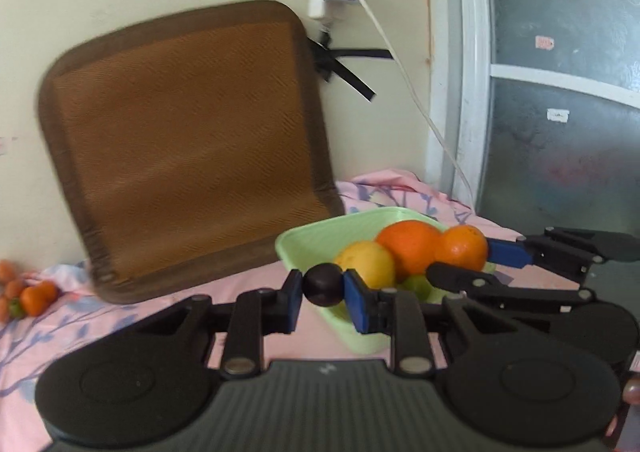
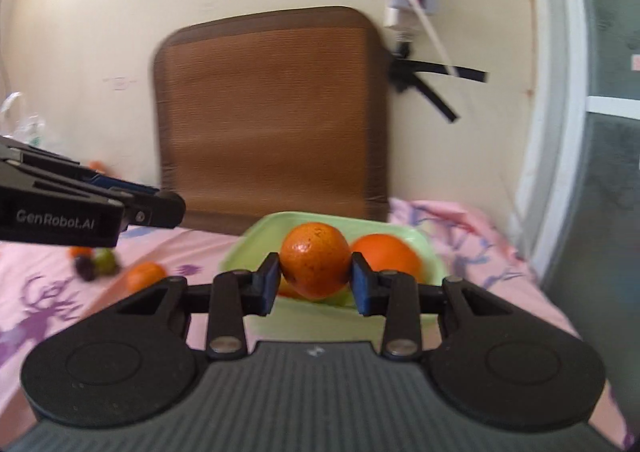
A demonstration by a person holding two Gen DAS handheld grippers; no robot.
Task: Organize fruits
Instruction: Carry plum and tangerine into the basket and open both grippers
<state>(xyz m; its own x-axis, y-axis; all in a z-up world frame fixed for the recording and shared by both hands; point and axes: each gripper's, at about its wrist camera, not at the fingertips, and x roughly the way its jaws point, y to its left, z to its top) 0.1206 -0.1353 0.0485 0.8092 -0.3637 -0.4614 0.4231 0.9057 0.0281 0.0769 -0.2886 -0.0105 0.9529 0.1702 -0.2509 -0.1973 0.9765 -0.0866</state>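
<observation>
Left gripper point(image 1: 322, 290) pinches plum point(image 1: 322, 285); right gripper point(image 2: 314, 279) pinches orange point(image 2: 314, 259).

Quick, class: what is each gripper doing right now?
Left gripper: closed on a dark plum, near the green basket.
Right gripper: closed on an orange, above the basket.

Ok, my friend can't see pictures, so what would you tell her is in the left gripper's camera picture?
The left gripper pinches a small dark plum just in front of a green tray holding an orange and a yellow fruit. The right gripper holds a second orange over the tray. Behind, a brown cushion leans on the wall.
</observation>
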